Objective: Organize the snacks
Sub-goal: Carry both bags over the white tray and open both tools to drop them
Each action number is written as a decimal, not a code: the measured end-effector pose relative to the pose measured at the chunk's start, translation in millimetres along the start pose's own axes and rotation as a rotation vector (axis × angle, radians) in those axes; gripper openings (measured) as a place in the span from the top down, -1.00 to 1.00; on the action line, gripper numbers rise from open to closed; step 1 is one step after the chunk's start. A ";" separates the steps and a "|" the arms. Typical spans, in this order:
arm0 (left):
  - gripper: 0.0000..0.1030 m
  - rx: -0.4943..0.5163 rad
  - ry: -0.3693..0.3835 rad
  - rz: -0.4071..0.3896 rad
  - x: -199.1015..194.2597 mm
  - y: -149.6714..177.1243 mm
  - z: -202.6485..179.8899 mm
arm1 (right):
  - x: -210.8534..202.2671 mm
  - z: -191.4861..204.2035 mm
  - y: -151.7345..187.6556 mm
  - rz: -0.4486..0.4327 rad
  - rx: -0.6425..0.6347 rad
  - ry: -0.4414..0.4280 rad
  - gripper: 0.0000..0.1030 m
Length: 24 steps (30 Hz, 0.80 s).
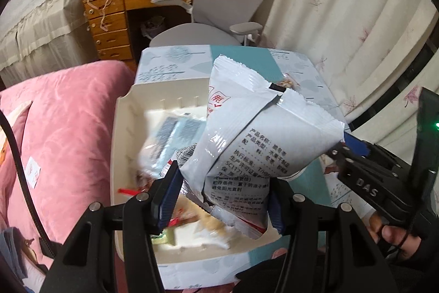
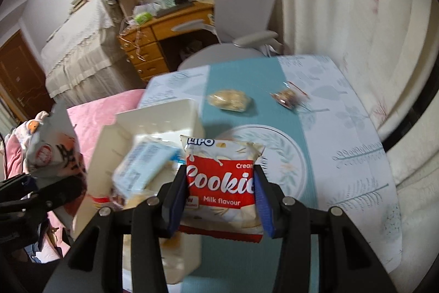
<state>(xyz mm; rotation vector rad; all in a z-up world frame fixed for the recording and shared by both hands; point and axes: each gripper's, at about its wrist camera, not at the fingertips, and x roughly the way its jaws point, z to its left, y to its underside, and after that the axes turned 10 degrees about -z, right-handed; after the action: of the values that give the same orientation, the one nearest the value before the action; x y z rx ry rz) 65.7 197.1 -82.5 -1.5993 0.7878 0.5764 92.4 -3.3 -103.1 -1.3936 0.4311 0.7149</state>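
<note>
Left wrist view: our left gripper [image 1: 223, 192] holds a grey-white snack bag [image 1: 258, 144] printed with Chinese text, its 2 blue-padded fingers [image 1: 168, 192] pinching the bag's lower part. The bag hangs above the cream storage bin [image 1: 123, 128], covering the bin's right side. We see several wrapped snacks inside the bin, blurred; a pale blue packet [image 1: 170, 136] lies uppermost.

Right wrist view: our right gripper [image 2: 221, 202] pinches a red-and-white cookie packet [image 2: 222, 177], marked "Cookie, Milk flavour", 1 pad on each side edge. We hold the packet just right of the bin [image 2: 162, 111], above the table [image 2: 356, 155] with its teal-and-white leaf-print cloth.

Bin position: left edge of the table, just beside a pink quilt [image 1: 63, 111].

Farther along the table, toward its far edge, 2 snacks lie on the cloth: a clear bag of pale biscuits [image 2: 229, 100] on the teal stripe, and a small clear bag of brown pieces [image 2: 286, 97] to its right, the 2 apart.

Beyond the far edge: grey office chair [image 2: 241, 10], wooden desk [image 2: 153, 37].
</note>
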 end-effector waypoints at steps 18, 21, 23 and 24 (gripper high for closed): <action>-0.54 0.017 0.006 0.031 -14.0 26.3 60.5 | -5.5 82.7 33.9 0.006 -0.060 -0.072 -0.27; -0.59 0.035 0.003 0.042 -10.3 26.9 58.6 | -7.6 81.3 37.7 0.006 -0.037 -0.061 -0.28; -0.59 0.040 0.009 0.055 -7.6 27.9 58.3 | -7.5 79.6 40.0 0.013 -0.027 -0.047 -0.28; -0.59 0.041 0.013 0.060 -6.5 28.8 58.0 | -7.3 78.7 41.4 0.018 -0.023 -0.042 -0.29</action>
<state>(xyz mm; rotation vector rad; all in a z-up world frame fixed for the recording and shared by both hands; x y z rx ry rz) 43.2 253.1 -106.5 -1.5476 0.8541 0.5898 48.5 73.3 -116.8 -1.3956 0.4036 0.7647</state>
